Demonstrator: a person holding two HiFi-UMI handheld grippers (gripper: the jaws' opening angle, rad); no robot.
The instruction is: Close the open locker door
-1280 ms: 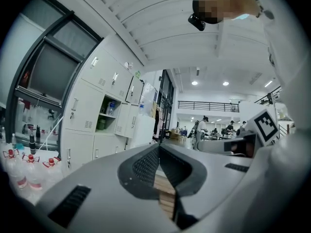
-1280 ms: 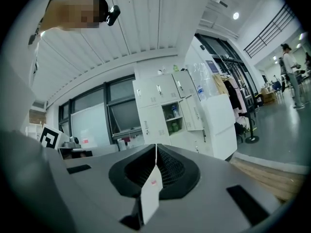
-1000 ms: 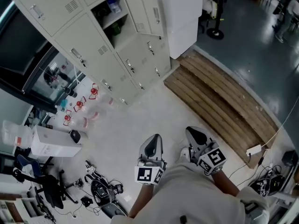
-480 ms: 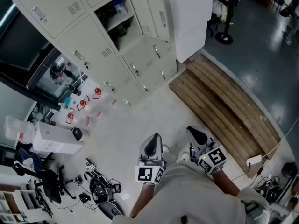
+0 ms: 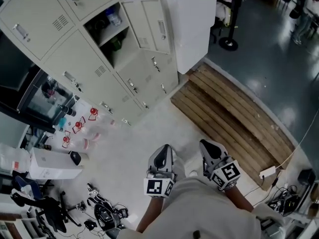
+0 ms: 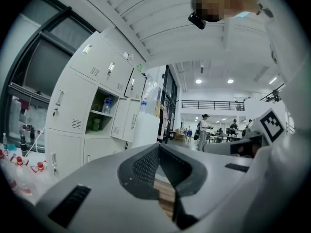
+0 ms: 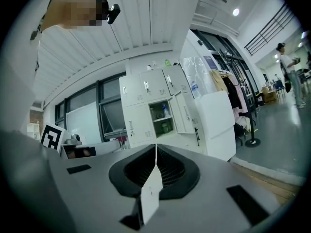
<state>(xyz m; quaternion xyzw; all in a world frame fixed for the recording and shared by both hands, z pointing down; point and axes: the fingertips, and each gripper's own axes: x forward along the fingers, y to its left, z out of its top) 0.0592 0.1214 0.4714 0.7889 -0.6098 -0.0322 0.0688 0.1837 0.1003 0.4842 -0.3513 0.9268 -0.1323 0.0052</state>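
Observation:
The beige locker bank (image 5: pixel 75 59) stands ahead at the upper left. One upper door (image 5: pixel 149 26) hangs open to the right, and its compartment (image 5: pixel 112 34) shows a shelf with a bottle (image 5: pixel 113 18) and a green item (image 5: pixel 116 44). The same door appears in the left gripper view (image 6: pixel 125 123) and the right gripper view (image 7: pixel 184 111). My left gripper (image 5: pixel 164 147) and right gripper (image 5: pixel 205 143) are held side by side close to the body, pointing level toward the lockers and well short of them. Both are shut with nothing in them.
A tall white cabinet (image 5: pixel 192 24) stands just right of the open door. A wooden pallet (image 5: pixel 234 113) lies on the floor to the right. Bottles, a white box (image 5: pixel 52 164), cables and an office chair (image 5: pixel 42 203) clutter the floor at the left. People stand far off (image 6: pixel 203 130).
The view has travelled across the floor: lockers and pallet have shifted left in the head view. Both grippers stay shut in the same place before the body.

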